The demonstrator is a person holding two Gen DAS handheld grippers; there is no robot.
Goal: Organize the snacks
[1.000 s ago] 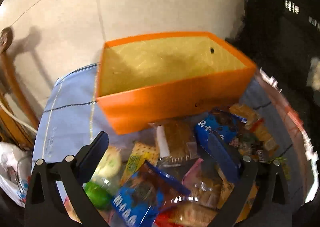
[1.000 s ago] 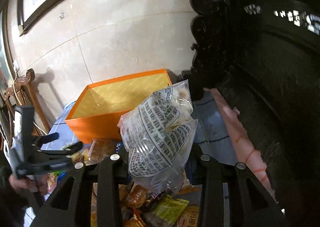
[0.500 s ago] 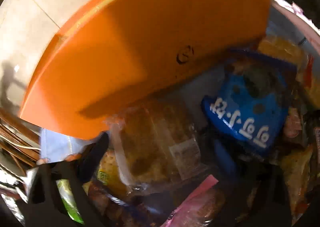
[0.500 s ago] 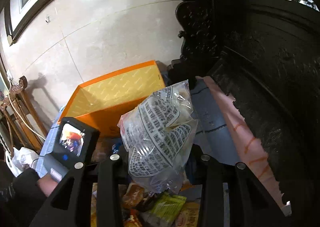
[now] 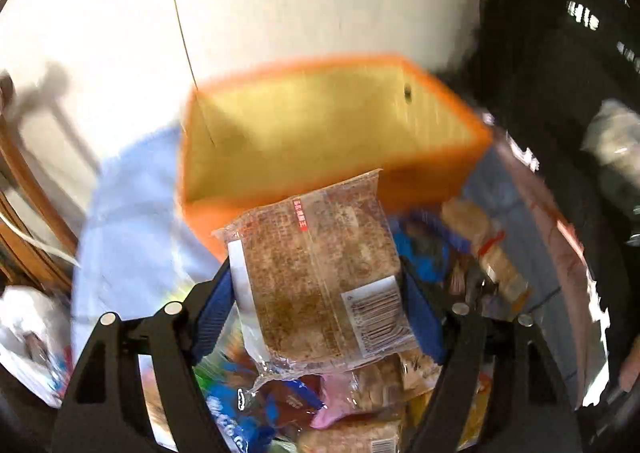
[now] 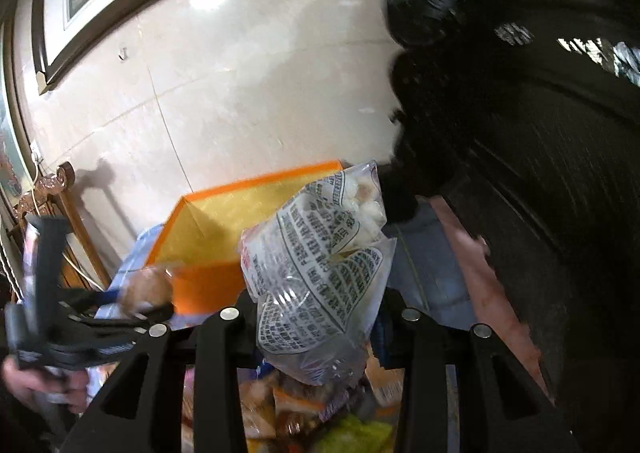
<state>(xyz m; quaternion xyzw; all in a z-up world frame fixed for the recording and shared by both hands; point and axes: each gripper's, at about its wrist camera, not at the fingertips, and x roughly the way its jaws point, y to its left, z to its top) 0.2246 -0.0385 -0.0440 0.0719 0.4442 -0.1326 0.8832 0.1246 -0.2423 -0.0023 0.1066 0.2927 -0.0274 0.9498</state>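
Observation:
My left gripper (image 5: 316, 293) has its blue pads on both sides of a clear packet of brown cake (image 5: 316, 253), and its jaws are closing on it. The packet hangs above the snack pile (image 5: 256, 421), in front of the open orange box (image 5: 432, 181) with its yellow inside. My right gripper (image 6: 318, 305) is shut on a clear bag printed with black text (image 6: 320, 253) that holds white pieces. That bag hangs to the right of the orange box (image 6: 208, 285). The left gripper (image 6: 120, 309) shows blurred at the lower left of the right wrist view.
Loose snack packets (image 6: 352, 429) lie heaped on a light blue cloth (image 5: 128, 213) in front of the box. A wooden chair (image 6: 60, 189) stands at the left. Dark carved furniture (image 6: 540, 173) fills the right. A pink table edge (image 6: 492, 293) runs along it.
The left gripper dipped into the pile, took hold of the brown cake packet and rose with it toward the box. The right gripper has kept its hold on the printed bag.

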